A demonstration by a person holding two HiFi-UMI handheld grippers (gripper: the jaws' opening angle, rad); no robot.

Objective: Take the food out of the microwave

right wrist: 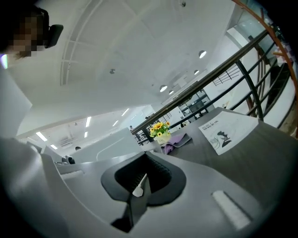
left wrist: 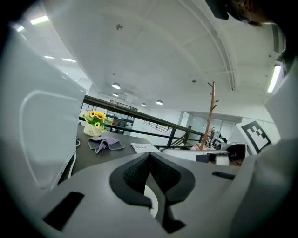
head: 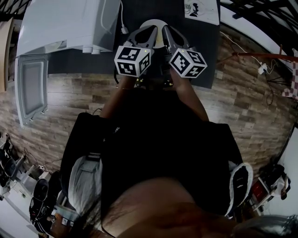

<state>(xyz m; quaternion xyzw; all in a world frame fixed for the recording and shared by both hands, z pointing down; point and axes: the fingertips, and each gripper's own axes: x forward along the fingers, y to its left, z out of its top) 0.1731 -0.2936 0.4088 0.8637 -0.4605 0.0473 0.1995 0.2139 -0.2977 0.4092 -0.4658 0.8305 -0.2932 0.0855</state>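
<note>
A white plate (head: pixel 154 24) shows between my two grippers above the dark table, in front of the white microwave (head: pixel 70 23). Most of the plate is hidden by the grippers, and I cannot see what lies on it. My left gripper (head: pixel 150 30) is shut on the plate's left rim; a strip of that white rim (left wrist: pixel 150 204) sits between its pads. My right gripper (head: pixel 165 30) is shut on the right rim (right wrist: pixel 138 188). In the gripper views, the left gripper (left wrist: pixel 150 160) and the right gripper (right wrist: pixel 145 160) both point nearly level across the table.
The microwave's door (head: pixel 30 88) hangs open at the left. The dark table (head: pixel 209 56) bears a printed sheet (head: pixel 201 10), a pot of yellow flowers (left wrist: pixel 94 125) and a purple cloth (left wrist: pixel 106 143). A white cable (head: pixel 122 23) runs beside the microwave. Wood-pattern floor lies below.
</note>
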